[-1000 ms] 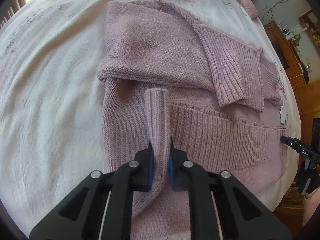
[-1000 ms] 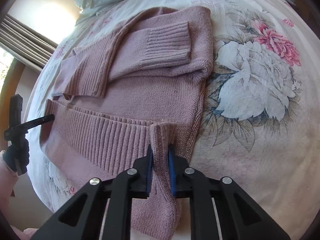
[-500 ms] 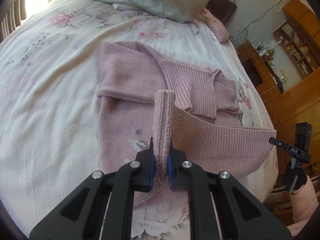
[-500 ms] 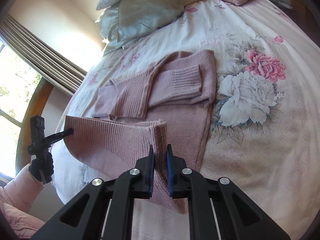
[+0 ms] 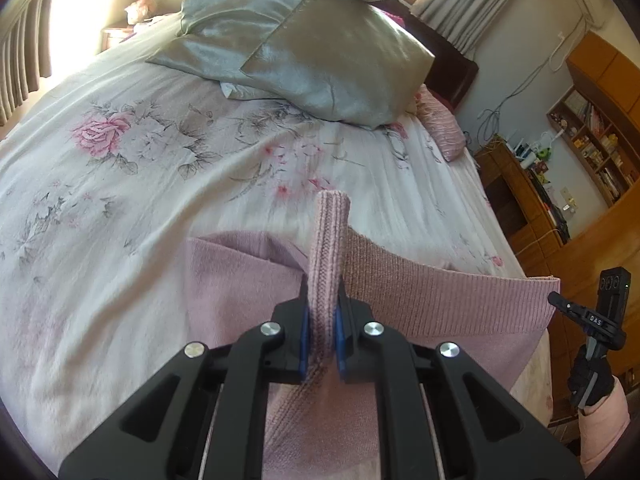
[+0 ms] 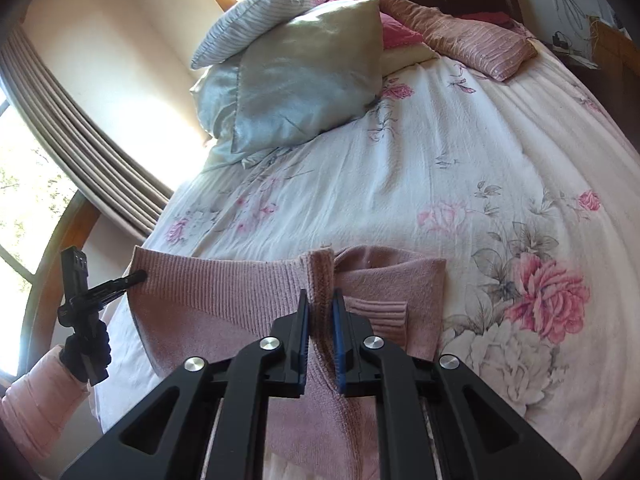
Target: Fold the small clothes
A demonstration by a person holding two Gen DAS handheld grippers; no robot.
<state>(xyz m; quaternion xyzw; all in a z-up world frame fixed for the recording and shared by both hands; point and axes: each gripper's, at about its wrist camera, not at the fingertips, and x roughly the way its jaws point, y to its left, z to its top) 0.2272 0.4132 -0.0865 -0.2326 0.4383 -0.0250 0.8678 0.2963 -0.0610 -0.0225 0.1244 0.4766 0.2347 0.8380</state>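
A dusty-pink knit sweater (image 5: 240, 280) lies on the floral bedspread (image 5: 120, 184). Its ribbed hem (image 5: 440, 296) is lifted off the bed and stretched taut between both grippers. My left gripper (image 5: 323, 320) is shut on one corner of the hem, which sticks up between the blue pads. My right gripper (image 6: 320, 312) is shut on the other corner of the sweater (image 6: 392, 276). A folded ribbed cuff (image 6: 380, 312) shows just right of it. Each gripper appears at the edge of the other's view, as the right gripper (image 5: 560, 300) and the left gripper (image 6: 138, 278).
Grey satin pillows (image 5: 312, 48) and a striped pillow (image 6: 248, 16) are piled at the head of the bed. A pink bolster (image 6: 472, 44) lies by the dark headboard. Wooden shelves and a cabinet (image 5: 560, 168) stand beyond the bed's right side. Curtains (image 6: 80, 152) hang at the left.
Both grippers rose and carried the hem up and toward the sweater's top. The sleeves and upper body, seen lying flat before, are now mostly hidden behind the raised hem.
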